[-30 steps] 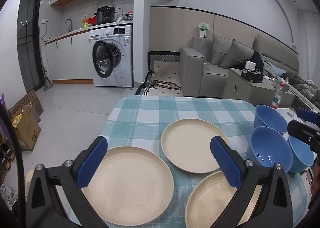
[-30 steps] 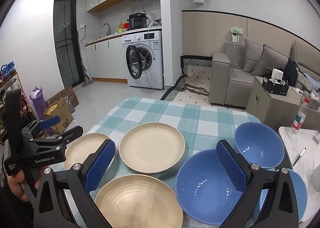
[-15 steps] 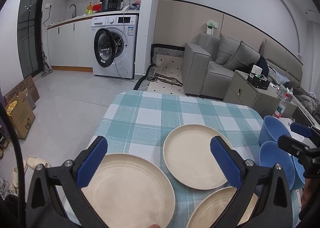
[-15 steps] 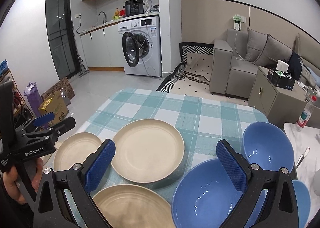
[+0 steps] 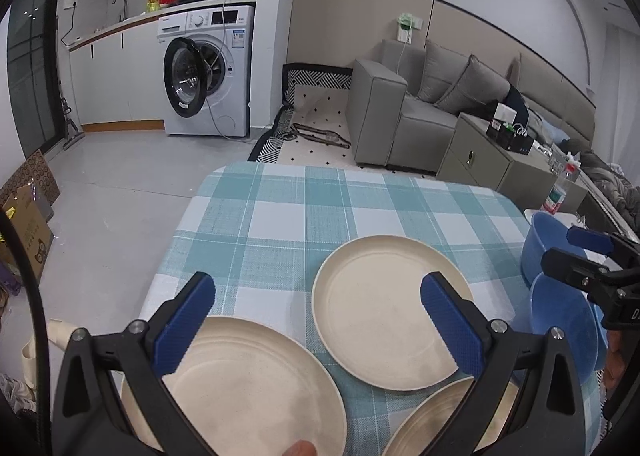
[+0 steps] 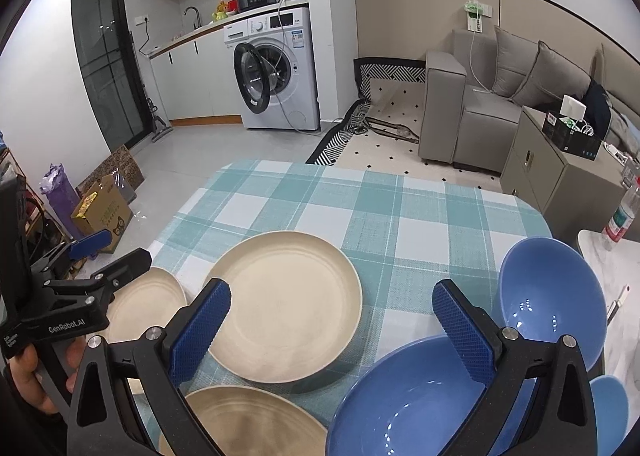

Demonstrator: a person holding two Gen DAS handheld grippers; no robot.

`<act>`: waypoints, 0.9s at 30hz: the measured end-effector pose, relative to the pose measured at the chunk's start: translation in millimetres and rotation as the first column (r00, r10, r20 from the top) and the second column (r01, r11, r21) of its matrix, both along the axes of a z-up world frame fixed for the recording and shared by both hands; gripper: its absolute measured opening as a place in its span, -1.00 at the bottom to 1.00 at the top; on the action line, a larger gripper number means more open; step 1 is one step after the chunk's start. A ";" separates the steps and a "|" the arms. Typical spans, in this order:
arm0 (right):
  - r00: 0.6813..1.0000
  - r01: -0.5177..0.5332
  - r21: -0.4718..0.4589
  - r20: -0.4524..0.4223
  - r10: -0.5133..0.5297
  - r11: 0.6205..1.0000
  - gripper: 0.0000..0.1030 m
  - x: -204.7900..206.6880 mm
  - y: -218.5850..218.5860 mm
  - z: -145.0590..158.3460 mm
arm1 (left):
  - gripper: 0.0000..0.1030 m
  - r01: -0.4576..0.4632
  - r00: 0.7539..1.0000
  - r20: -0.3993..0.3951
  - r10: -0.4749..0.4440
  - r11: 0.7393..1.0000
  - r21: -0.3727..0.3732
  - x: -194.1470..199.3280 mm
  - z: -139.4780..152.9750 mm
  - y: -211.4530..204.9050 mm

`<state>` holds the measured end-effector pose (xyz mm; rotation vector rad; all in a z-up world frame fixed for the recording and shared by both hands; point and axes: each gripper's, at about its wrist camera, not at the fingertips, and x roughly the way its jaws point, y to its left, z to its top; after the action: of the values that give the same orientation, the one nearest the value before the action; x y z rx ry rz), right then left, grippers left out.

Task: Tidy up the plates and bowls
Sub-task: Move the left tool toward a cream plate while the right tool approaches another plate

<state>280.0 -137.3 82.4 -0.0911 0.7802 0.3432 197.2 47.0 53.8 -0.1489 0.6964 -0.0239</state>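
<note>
Three cream plates lie on the checked tablecloth: a left plate, a middle plate and a near plate. Three blue bowls stand at the right: a far bowl, a big near bowl and a third bowl at the edge. My left gripper is open and empty, above the left and middle plates. My right gripper is open and empty, above the middle plate and the near bowl.
The table has a rounded far edge with floor beyond. A grey cabinet and a white side surface with a bottle stand at the right. Cardboard boxes sit on the floor at the left.
Both grippers have drawn back and tilted so the plates and bowls sit lower and nearer in view. Both stay open and empty. No plate or bowl has moved.
</note>
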 end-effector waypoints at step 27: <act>0.952 0.004 -0.033 -0.304 -0.014 0.999 0.99 59.3 16.7 -67.2 | 0.99 0.062 0.966 -0.249 -0.070 0.997 -0.039 56.5 -52.6 -6.1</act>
<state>339.4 -120.5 15.2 -0.0653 1.0924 0.3398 253.7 40.9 1.2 -0.1601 0.9541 -0.0807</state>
